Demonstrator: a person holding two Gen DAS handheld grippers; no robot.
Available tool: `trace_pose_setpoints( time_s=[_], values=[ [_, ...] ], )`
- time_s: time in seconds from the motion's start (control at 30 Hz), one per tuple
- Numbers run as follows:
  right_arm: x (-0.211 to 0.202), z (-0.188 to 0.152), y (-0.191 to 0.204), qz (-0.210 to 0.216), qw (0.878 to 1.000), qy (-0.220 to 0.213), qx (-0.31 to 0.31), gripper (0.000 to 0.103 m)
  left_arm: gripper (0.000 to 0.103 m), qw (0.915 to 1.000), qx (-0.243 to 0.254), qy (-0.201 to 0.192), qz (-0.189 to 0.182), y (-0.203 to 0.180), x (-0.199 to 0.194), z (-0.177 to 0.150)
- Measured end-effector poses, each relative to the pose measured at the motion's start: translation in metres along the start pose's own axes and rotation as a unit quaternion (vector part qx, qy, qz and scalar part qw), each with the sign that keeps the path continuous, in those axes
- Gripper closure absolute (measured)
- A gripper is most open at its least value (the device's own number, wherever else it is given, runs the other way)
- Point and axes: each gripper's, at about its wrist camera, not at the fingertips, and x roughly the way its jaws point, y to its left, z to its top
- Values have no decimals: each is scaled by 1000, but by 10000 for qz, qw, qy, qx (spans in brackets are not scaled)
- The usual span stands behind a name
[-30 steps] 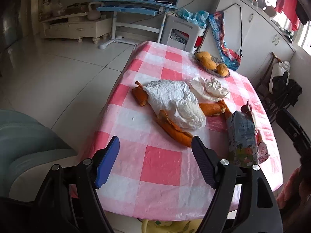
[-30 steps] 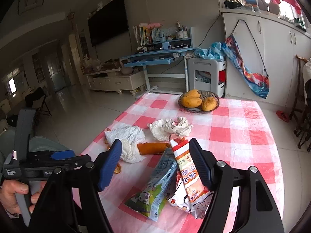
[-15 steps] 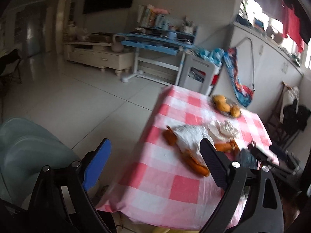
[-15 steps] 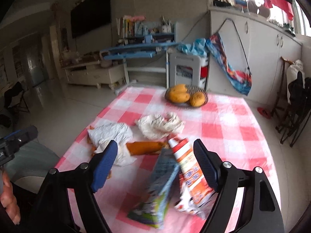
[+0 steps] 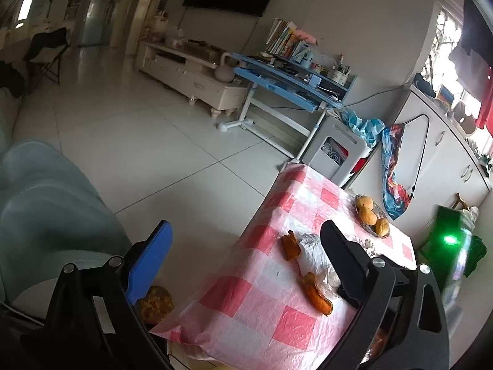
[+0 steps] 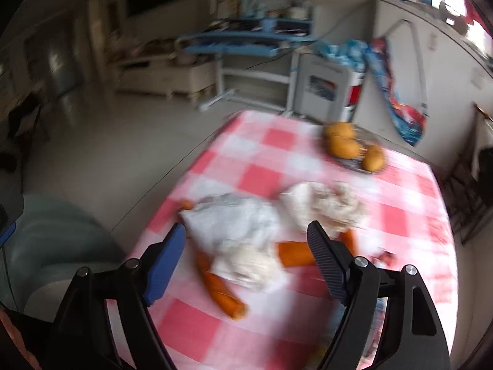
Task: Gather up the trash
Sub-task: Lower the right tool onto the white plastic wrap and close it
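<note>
Checked table [image 6: 262, 141] under littered wrappers [image 6: 234, 222]

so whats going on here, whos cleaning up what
A person holds a gripper in each hand over a table with a pink checked cloth. Neither holds anything. The right gripper, jaws open, hangs over the crumpled white paper and orange peels. The left gripper, jaws just opened wide, sits off the table's edge. The fruit bowl is untouched.
</note>
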Motion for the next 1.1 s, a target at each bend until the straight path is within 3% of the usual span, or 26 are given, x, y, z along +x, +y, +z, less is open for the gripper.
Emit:
trace_pose_setpoints(
  time_s=[0.27,0.6,0.9,1.03,1.1],
  values=[
    [34,4,44,396,9963,429,-624,25,9,9999,-131,-2,41,4,3,-1],
    [64,-2,52,538,9935,896,-463,26,9,9997,-228,98,36,7,9,-2],
    [70,-7,46,445,9922,1133,-283,63,8,9996,-208,168,7,4,13,-3],
    [67,-8,42,420,9925,1119,-243,87,8,9996,-185,200,-7,3,14,-3],
    [64,-8,38,474,9931,1060,-153,89,8,9996,-200,212,-6,3,15,-3]
  ],
)
